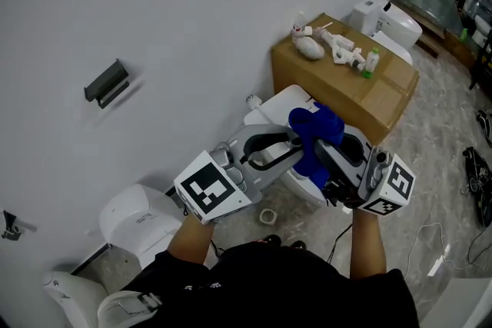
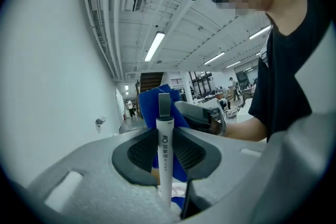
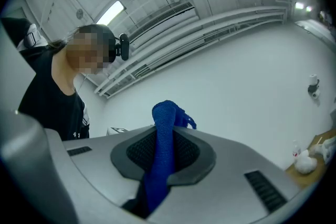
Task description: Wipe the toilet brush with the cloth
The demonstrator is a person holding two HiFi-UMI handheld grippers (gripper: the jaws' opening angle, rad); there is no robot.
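In the left gripper view the toilet brush's white handle (image 2: 164, 149) with a grey end stands upright between the dark pads, and my left gripper (image 2: 165, 153) is shut on it. The blue cloth (image 3: 161, 155) is pinched in my right gripper (image 3: 163, 153), its free end bunched above the jaws. In the head view the left gripper (image 1: 286, 147) and the right gripper (image 1: 327, 157) meet above a toilet. There the cloth (image 1: 315, 136) hangs bunched between them and covers the brush, whose head is hidden.
A white toilet (image 1: 280, 100) stands below the grippers against the wall. A cardboard box (image 1: 350, 84) with small items lies behind it, with another toilet (image 1: 384, 23) further back. A tape roll (image 1: 267, 217) and cables lie on the floor. A white bin (image 1: 138, 220) is at the left.
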